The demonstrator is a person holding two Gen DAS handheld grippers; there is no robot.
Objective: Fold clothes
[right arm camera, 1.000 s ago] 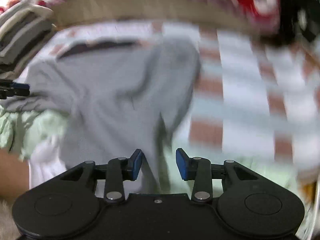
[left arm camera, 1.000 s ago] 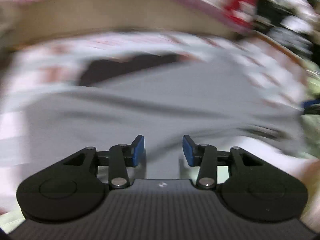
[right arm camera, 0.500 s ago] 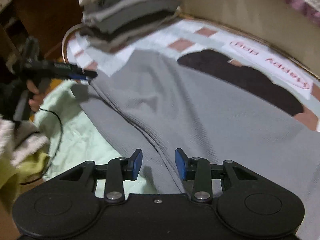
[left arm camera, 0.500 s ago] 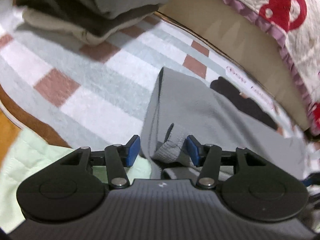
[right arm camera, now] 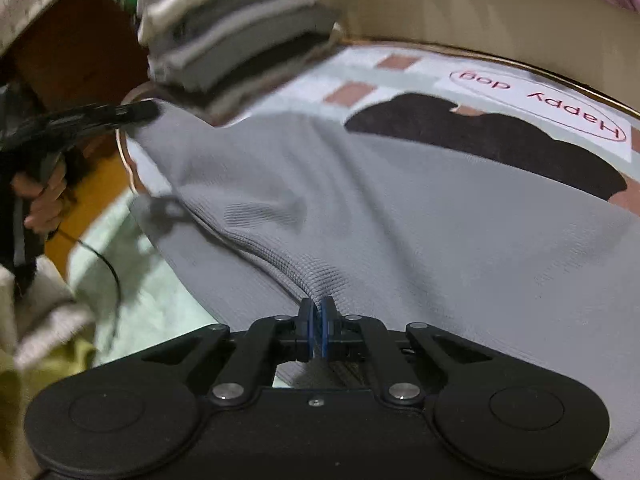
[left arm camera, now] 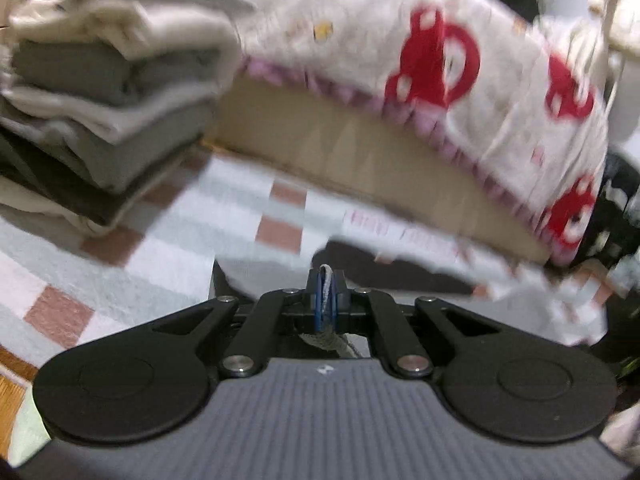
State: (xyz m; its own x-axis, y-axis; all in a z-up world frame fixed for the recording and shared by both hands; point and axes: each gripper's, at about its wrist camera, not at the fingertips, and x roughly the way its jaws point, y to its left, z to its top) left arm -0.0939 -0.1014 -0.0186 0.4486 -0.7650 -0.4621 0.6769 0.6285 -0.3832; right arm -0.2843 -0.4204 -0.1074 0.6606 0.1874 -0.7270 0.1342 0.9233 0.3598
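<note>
A grey knit garment (right arm camera: 400, 216) lies spread on a checked mat (right arm camera: 404, 76) with a dog picture. My right gripper (right arm camera: 317, 330) is shut on a ridge of the grey garment at its near edge. My left gripper (left arm camera: 326, 300) is shut on a corner of the same garment (left arm camera: 328, 338), which shows as a thin strip between the pads. In the right wrist view the left gripper (right arm camera: 136, 114) holds the garment's far left corner, lifted off the mat.
A stack of folded grey and cream clothes (left arm camera: 100, 120) stands on the mat at the left, also in the right wrist view (right arm camera: 236, 36). A white quilt with red prints (left arm camera: 440, 60) hangs over a beige wall behind. A pale green cloth (right arm camera: 152, 300) lies beside the mat.
Both grippers were open over the garment half a second ago. Both have now shut on its edge, and the left one has lifted its corner.
</note>
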